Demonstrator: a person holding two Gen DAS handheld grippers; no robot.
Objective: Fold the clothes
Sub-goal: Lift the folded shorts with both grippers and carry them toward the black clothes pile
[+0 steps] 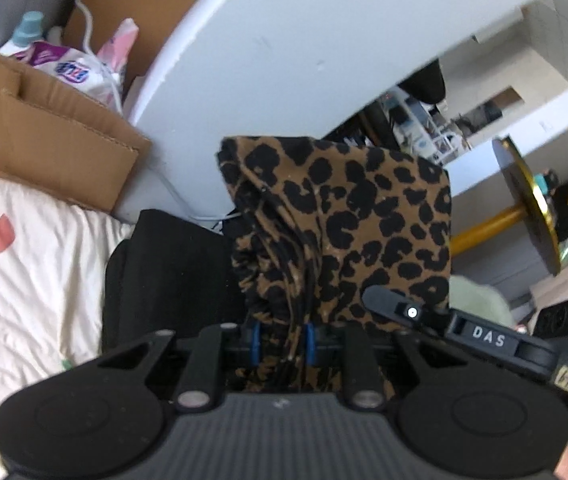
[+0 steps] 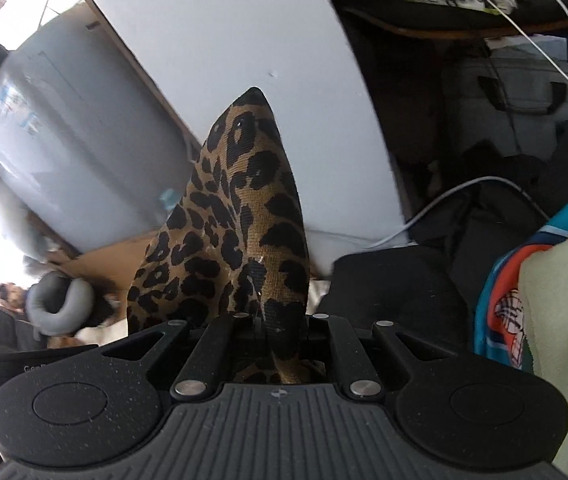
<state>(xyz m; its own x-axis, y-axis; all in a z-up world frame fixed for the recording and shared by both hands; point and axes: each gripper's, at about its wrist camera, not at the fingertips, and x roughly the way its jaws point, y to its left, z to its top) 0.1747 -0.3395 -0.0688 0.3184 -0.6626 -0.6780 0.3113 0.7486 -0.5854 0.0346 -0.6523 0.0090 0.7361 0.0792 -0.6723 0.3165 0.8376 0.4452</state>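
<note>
The leopard-print garment (image 1: 344, 216) was the largest thing in both wrist views, hanging in the air between the two grippers and in front of a white panel (image 1: 284, 40), not yet laid on any surface. It looked light, thin and limp, a soft knit that bunched into deep folds where it was pinched, so it would likely drape and sag rather than hold a crease, and was best held at edges or corners and kept taut between the hands. The left gripper (image 1: 284, 342) had its jaws narrowly parted around a thick gathered wad of the cloth, the blue pads pressing on it from both sides. The right gripper (image 2: 273, 330) had its jaws almost fully closed on a thinner, single pointed corner that stood up in front of the camera. Below and to the left lay a cream quilt (image 1: 23, 260) with coloured patches, wrinkled and soft, probably the laying surface. A black garment (image 1: 163, 264) sat just beside it. The room was cluttered: a cardboard box (image 1: 51, 128), a white cable (image 2: 464, 192), and a pale green cloth (image 2: 564, 340) close by.
</note>
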